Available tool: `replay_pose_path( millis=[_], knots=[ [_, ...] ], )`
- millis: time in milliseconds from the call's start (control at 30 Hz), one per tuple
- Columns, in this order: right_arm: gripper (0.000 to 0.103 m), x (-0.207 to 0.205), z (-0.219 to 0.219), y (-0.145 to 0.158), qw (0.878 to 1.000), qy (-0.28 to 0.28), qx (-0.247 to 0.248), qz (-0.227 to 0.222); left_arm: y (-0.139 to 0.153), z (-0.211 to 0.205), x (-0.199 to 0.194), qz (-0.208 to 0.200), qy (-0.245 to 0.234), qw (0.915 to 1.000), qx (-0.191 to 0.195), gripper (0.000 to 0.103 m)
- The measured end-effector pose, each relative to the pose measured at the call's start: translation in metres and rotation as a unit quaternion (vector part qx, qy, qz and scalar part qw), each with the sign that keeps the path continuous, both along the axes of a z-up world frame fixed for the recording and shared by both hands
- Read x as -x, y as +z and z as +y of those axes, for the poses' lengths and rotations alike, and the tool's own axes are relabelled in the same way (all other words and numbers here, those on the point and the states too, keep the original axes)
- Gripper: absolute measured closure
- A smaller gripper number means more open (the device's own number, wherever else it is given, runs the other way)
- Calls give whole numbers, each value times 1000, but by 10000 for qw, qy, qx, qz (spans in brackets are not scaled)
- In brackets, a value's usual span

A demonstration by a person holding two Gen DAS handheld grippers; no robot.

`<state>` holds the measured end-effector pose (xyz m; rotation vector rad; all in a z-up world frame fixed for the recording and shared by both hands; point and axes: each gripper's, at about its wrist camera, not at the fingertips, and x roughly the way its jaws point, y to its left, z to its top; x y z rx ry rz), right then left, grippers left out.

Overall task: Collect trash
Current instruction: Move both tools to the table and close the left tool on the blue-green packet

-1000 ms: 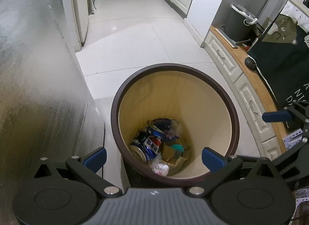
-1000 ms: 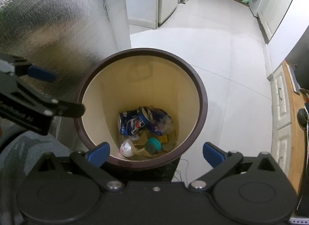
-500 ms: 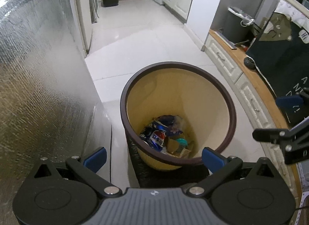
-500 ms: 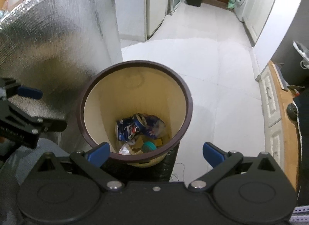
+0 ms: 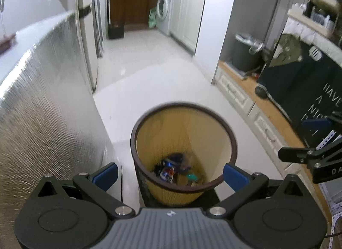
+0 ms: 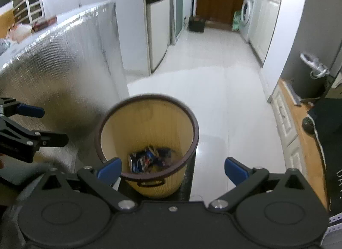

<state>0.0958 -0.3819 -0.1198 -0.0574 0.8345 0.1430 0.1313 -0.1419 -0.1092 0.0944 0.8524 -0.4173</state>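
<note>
- Your left gripper [image 5: 170, 174] stands with its blue-tipped fingers [image 5: 105, 173] spread wide and nothing between them.
- Your right gripper [image 6: 173, 168] is likewise spread wide, holding nothing.
- The waste bin [image 5: 183, 148], yellow ribbed wall with a dark brown rim, sits upright below and just ahead of your left gripper, centred between the fingers. From the right wrist view the bin [image 6: 147, 140] lies ahead and slightly toward the left finger.
- The trash [image 5: 175, 171] lies at the bottom of the bin: a crushed blue can [image 6: 141, 160], a small teal piece [image 5: 192, 176] and other scraps; motion blur hides finer detail.
- Your right gripper shows at the right edge of the left wrist view, beside and apart from the bin rim.
- A silver foil-covered counter [image 5: 42, 110] runs along the left of both grippers.
- White tiled floor [image 6: 203, 82] extends ahead of the bin toward a washing machine [image 5: 163, 11].
- A wooden-topped white cabinet [image 5: 267, 116] stands to the right.
</note>
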Motion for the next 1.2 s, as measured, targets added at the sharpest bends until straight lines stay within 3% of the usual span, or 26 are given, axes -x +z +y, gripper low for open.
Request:
replay_pose_path(
  millis=[200, 433, 600, 867, 1033, 1200],
  knots=[
    [0, 28, 9, 32, 9969, -220, -234, -712, 41, 8, 27, -597, -144, 9976, 311, 0],
    [0, 39, 40, 75, 9875, -159, -478, -1491, 97, 46, 56, -1392, -146, 9877, 700, 0],
    [0, 31, 80, 99, 9809, 150, -573, -1851, 123, 98, 66, -1821, 386, 9805, 622, 0],
    [0, -2, 159, 116, 9734, 722, -681, -2066, 135, 208, 60, -1920, 1473, 9696, 359, 0],
    [0, -20, 210, 129, 9679, 1045, -857, -2118, 142, 283, 49, -1793, 2129, 9581, 680, 0],
    [0, -38, 252, 142, 9610, 1385, -1063, -2146, 147, 361, 33, -1661, 2842, 9365, 1211, 0]
  ],
)
